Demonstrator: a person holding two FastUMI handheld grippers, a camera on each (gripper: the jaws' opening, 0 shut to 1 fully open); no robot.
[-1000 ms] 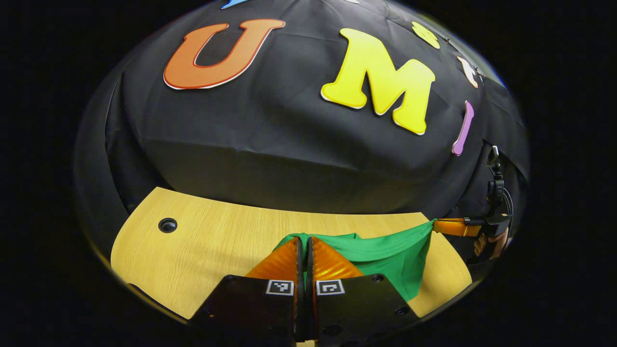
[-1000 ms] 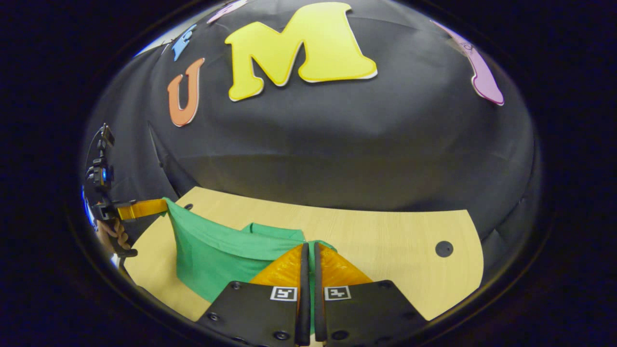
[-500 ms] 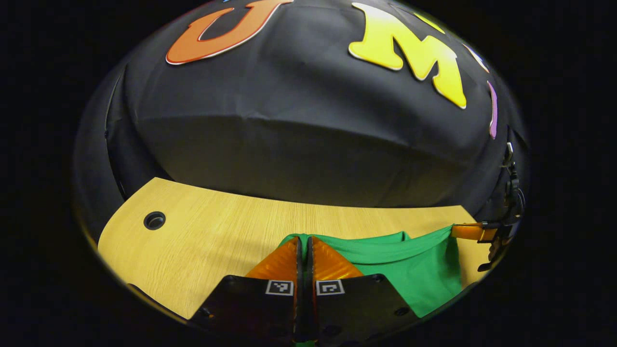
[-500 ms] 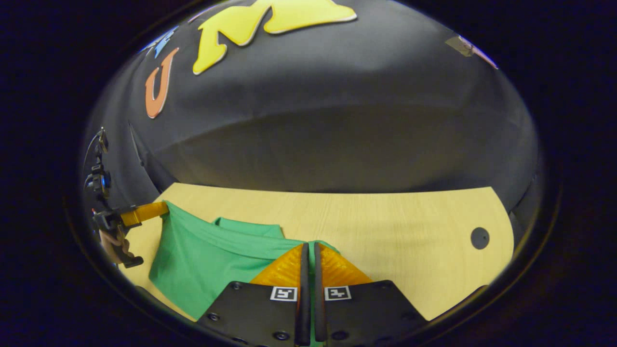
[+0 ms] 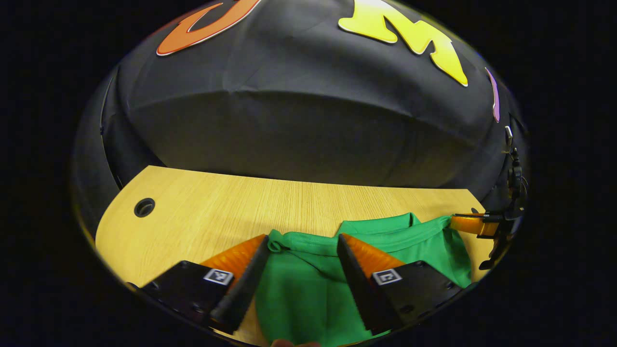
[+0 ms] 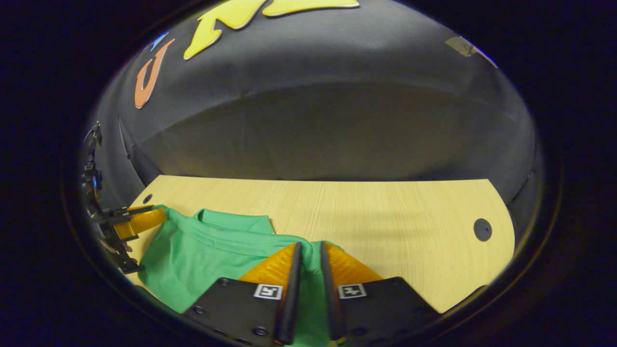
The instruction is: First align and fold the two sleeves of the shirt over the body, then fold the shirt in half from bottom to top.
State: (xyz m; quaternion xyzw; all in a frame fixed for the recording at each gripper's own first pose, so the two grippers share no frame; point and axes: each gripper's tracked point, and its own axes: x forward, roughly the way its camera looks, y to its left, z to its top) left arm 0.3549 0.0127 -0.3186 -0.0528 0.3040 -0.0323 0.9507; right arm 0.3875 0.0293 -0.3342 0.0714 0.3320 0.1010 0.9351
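A green shirt (image 5: 308,289) lies folded on the wooden table (image 5: 217,202), its collar edge toward the far side. My left gripper (image 5: 302,238) stands open wide just above it, the cloth lying loose between the fingers. In the right gripper view the shirt (image 6: 212,246) spreads out to the left. My right gripper (image 6: 310,245) is slightly open at the shirt's right corner, a strip of cloth showing in the narrow gap. In the left gripper view the right gripper (image 5: 477,224) sits at the shirt's far right corner. In the right gripper view the left gripper (image 6: 137,219) is at the opposite corner.
The black booth wall rises behind the table's far edge. One round cable hole (image 5: 144,207) is near the table's left end, another (image 6: 482,230) near its right end. Bare wood lies beyond the shirt.
Both grippers came down with the shirt's edge onto the table. The left gripper then opened wide and let go of the cloth; the right gripper's fingers have parted a little.
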